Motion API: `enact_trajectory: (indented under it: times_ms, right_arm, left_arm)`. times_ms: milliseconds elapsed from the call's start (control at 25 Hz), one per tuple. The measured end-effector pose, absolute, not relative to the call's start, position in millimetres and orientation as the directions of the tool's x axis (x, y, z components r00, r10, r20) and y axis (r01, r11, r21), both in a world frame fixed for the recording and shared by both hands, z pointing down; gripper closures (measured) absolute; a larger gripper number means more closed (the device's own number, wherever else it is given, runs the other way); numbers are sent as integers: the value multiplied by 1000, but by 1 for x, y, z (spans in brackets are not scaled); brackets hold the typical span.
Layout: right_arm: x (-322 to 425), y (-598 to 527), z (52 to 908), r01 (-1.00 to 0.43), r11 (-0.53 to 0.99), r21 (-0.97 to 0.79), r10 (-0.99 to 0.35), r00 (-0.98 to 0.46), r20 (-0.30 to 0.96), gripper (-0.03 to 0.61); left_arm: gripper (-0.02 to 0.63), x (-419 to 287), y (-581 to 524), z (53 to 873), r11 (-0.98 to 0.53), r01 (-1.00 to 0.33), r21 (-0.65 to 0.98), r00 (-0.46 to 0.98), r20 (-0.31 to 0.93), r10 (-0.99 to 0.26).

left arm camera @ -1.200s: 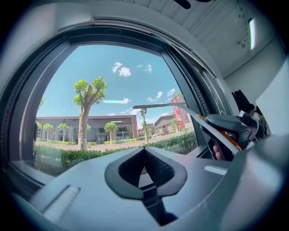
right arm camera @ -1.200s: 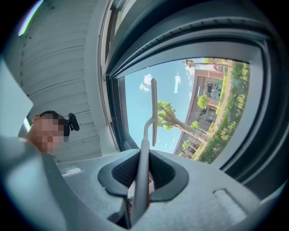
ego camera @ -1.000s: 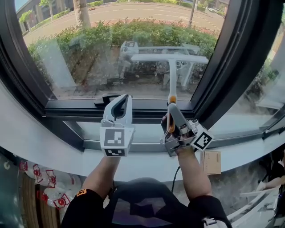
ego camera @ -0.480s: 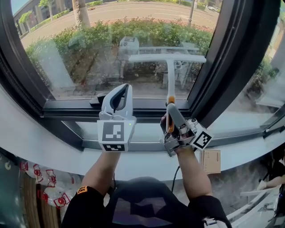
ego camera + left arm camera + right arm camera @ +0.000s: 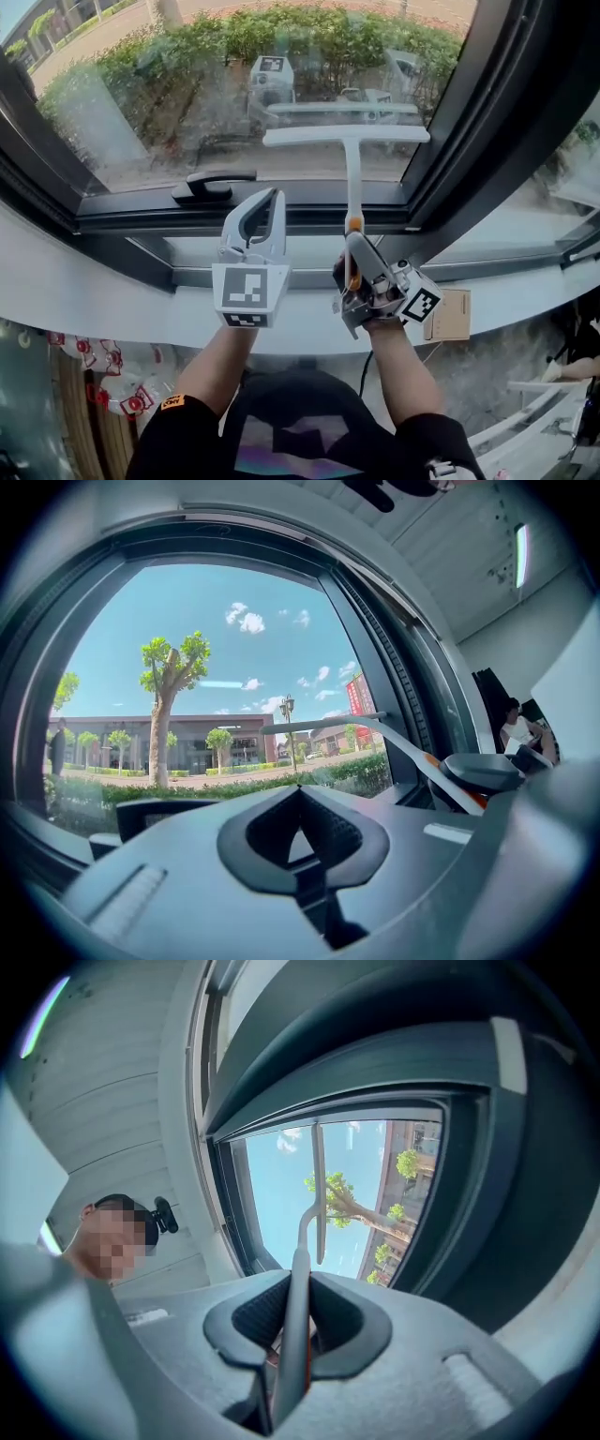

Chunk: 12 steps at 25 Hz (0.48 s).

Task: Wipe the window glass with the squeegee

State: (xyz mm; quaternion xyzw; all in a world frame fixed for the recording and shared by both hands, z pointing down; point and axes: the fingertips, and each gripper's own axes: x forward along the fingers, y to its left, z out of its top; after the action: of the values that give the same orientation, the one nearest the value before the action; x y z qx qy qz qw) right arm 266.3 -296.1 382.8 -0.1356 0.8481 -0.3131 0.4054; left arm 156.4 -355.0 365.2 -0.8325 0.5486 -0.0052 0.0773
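The squeegee [image 5: 347, 137] has a white T-shaped blade lying flat against the lower window glass [image 5: 159, 84]. Its white handle runs down to an orange collar. My right gripper [image 5: 360, 255] is shut on that handle just below the collar, over the sill. In the right gripper view the handle [image 5: 292, 1326] passes between the pads and the blade [image 5: 319, 1190] stands against the pane. My left gripper [image 5: 269, 197] hovers beside it to the left, shut with nothing in it. The left gripper view shows the closed tips [image 5: 300, 795] and the squeegee [image 5: 323, 726] to the right.
A black window handle [image 5: 211, 185] sits on the lower frame, just left of the left gripper. A thick dark mullion [image 5: 487, 112] bounds the pane on the right. The white sill [image 5: 94, 291] runs below. A cardboard box [image 5: 448, 316] lies under the sill at right. A person [image 5: 514, 726] stands in the room behind.
The squeegee blade has come down the glass toward the lower frame, with the right gripper drawing back over the sill. The left gripper stays shut and has barely shifted.
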Motion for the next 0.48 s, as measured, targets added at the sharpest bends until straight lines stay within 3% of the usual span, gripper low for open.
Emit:
enact_trajectory:
  times_ms: [480]
  right_arm:
    - [264,-285,464,35,640,-768,-589,-619,-519,532]
  left_arm:
    - [600,154,-341,435,-422,-901,-100,419,46,-907]
